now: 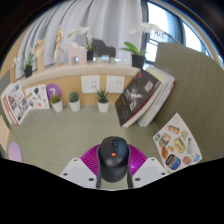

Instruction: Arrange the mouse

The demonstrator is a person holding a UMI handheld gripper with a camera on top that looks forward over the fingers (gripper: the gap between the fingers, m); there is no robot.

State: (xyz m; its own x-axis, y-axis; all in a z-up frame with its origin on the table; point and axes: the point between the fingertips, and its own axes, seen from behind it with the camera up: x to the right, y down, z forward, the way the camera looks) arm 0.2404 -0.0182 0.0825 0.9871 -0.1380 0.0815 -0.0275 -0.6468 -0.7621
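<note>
The gripper [114, 172] pinches the black mouse [113, 157] between its pink pads [93, 160], above the green worktop [80, 130]. Best to keep it level, lower it gently and release only once it rests flat, well short of the open book [146, 96] and small potted plants [74, 101] beyond.

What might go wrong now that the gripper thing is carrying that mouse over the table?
The mouse sits between the pink pads, apparently clamped only at its sides, so it may slip or twist if the hold loosens. Ahead lie an open magazine, a sticker sheet and small potted plants; setting the mouse down carelessly might land it on paper or knock over a pot.
</note>
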